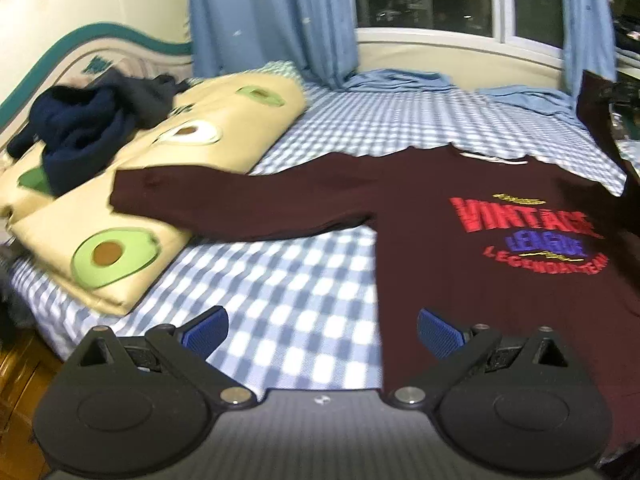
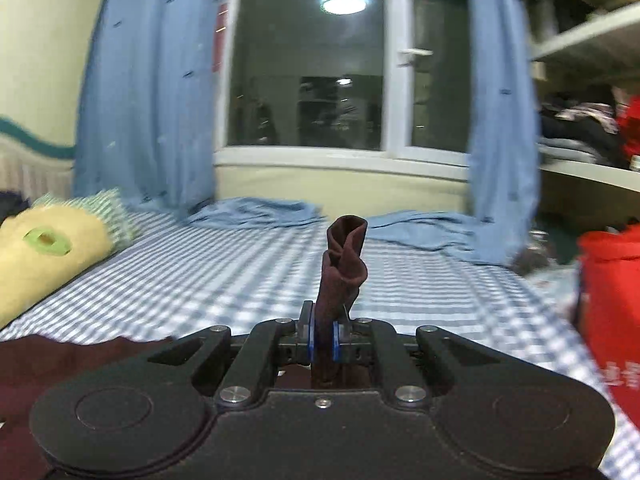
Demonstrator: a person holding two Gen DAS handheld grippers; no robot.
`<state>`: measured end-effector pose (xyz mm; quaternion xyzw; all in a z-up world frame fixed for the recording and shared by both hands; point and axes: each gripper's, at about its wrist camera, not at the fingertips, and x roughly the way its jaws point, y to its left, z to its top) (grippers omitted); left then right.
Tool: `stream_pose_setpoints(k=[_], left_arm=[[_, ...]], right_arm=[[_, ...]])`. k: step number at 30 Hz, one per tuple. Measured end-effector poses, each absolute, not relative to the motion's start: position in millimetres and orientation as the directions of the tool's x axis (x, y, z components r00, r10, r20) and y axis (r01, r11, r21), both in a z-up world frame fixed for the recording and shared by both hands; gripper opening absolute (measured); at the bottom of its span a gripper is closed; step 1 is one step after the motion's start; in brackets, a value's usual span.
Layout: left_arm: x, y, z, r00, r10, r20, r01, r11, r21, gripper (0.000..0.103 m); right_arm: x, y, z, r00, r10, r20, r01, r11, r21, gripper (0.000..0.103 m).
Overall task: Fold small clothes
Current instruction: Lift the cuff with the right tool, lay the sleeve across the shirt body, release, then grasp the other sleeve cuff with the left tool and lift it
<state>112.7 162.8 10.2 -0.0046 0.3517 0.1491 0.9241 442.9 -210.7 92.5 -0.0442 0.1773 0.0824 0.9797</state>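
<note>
My left gripper (image 1: 322, 330) hovers low over a bed, its two blue-padded fingers (image 1: 204, 330) spread wide apart with nothing between them. Below it lies a blue-and-white checked sheet (image 1: 288, 280). A dark maroon long-sleeved shirt (image 1: 460, 280) is spread flat on that sheet, printed side up, with red and blue lettering (image 1: 528, 232) on the chest. One sleeve (image 1: 224, 204) stretches out to the side, its cuff resting on a folded cream quilt with avocado prints (image 1: 120, 240). A heap of dark navy clothes (image 1: 84, 128) sits on the quilt near the headboard. My right gripper (image 2: 324, 340) is closed tight on the shirt's other sleeve (image 2: 342, 264), which stands up twisted from between the pinched fingers. Blue curtains (image 2: 152, 92) frame a dark window (image 2: 308, 68) beyond the bed, and a red bag (image 2: 612, 300) is at the right edge.
</note>
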Motion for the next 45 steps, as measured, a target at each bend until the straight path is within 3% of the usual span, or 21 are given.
stream_pose_setpoints(k=[11, 17, 19, 23, 27, 29, 41, 45], left_arm=[[93.2, 201.0, 14.4, 0.685, 0.347, -0.64, -0.344, 0.929, 0.136, 0.102], [93.1, 214.9, 8.8, 0.701, 0.268, -0.661, -0.338, 0.941, 0.023, 0.102], [93.1, 221.9, 9.5, 0.723, 0.208, -0.659, -0.323, 0.945, -0.056, 0.102], [93.9, 237.3, 11.3, 0.756, 0.105, -0.646, -0.31, 0.927, -0.212, 0.102], [95.8, 249.0, 9.2, 0.764, 0.099, -0.638, -0.318, 0.917, -0.239, 0.102], [97.2, 258.0, 5.9, 0.768, 0.102, -0.632, -0.327, 0.911, -0.251, 0.102], [142.0, 338.0, -13.6, 0.802, 0.143, -0.58, -0.4, 0.849, -0.345, 0.102], [162.7, 376.4, -32.0, 0.814, 0.174, -0.554, -0.454, 0.786, -0.421, 0.102]], right_arm=[[471.9, -71.0, -9.5, 0.781, 0.22, -0.584, -0.336, 0.937, -0.096, 0.008], [469.3, -44.8, -41.4, 0.715, 0.21, -0.667, -0.386, 0.914, -0.126, 0.009], [468.5, -39.1, -46.8, 0.688, 0.213, -0.694, -0.404, 0.907, -0.122, 0.015], [472.2, -32.2, -57.8, 0.614, 0.232, -0.754, -0.452, 0.887, -0.095, 0.042], [464.4, -34.2, -52.6, 0.618, 0.223, -0.754, -0.456, 0.883, -0.113, 0.059], [456.6, -43.9, -40.2, 0.622, 0.252, -0.741, -0.453, 0.888, -0.079, 0.062], [275.1, -117.8, 96.7, 0.638, 0.501, -0.585, -0.553, 0.826, 0.105, 0.078], [197.6, -132.1, 126.8, 0.627, 0.604, -0.491, -0.604, 0.776, 0.184, 0.081]])
